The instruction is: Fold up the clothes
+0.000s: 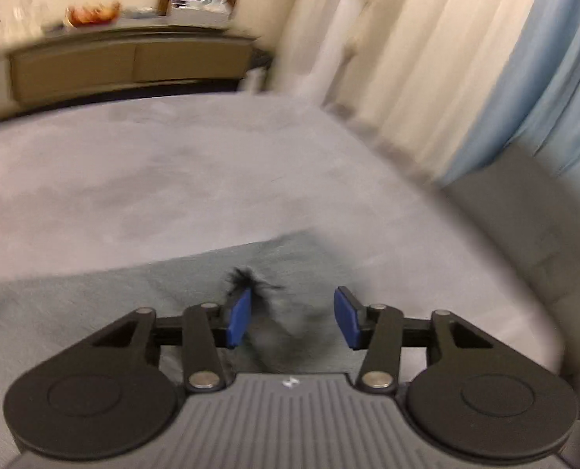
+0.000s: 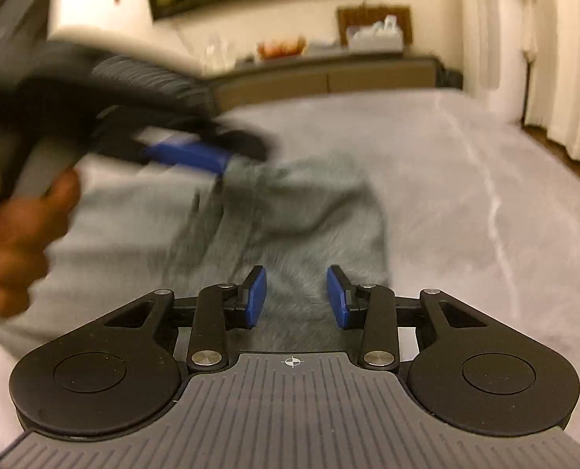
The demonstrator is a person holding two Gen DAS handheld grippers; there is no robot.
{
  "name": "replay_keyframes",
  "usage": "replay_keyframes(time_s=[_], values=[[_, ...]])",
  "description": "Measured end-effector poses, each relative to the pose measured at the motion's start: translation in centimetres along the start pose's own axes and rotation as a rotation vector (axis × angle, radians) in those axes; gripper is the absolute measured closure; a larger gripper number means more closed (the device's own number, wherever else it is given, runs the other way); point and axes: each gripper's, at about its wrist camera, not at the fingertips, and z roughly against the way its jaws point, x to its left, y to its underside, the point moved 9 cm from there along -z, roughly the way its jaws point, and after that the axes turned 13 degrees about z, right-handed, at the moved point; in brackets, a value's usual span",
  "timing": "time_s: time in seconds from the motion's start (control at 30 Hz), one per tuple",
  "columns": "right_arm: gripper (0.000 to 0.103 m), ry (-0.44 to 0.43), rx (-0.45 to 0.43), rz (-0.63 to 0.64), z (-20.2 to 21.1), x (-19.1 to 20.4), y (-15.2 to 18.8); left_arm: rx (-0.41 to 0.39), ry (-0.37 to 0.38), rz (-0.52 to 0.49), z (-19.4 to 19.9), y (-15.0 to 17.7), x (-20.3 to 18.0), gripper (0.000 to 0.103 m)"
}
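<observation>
Grey-green soft garment (image 2: 290, 211) lies on the bed (image 2: 465, 179), and we judge it light and limp, best pinched at an edge, with both left gripper (image 1: 291, 318) and right gripper (image 2: 297, 297) fingers spread, holding nothing.

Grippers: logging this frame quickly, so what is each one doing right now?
Left gripper: open, holding nothing, above the grey garment.
Right gripper: open, holding nothing, over the same garment.

No readable text, labels, brands or numbers appear in either view.
</observation>
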Motion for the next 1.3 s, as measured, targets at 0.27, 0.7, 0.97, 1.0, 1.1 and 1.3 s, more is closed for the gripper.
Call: replay_keyframes(time_s=[0.27,0.7,0.97,1.0,1.1,1.3], values=[[0.035,0.03,-0.045,-0.023,3.0,-1.5,0.9,-0.013,-0.019,0.062,1.0,0.4,1.9,0.053],[0.092,-0.029,-0.232,0.12,6.3,2.5,-1.9,0.195,-0.063,-0.276,-1.8,2.5,-6.0,0.085],[0.035,0.087,-0.261,0.251,6.3,6.5,-2.6,0.015,0.153,0.091,7.0,0.6,3.9,0.095],[0.053,0.055,-0.257,0.251,6.4,7.0,-2.6,-0.005,0.171,0.133,8.2,0.6,5.5,0.095],[0.075,-0.042,-0.247,0.251,6.6,8.5,-2.5,0.015,0.13,0.245,8.8,3.0,11.5,0.094],[0.05,-0.236,-0.225,0.25,7.4,11.5,-2.4,0.05,0.072,0.308,8.2,5.8,16.3,0.07]])
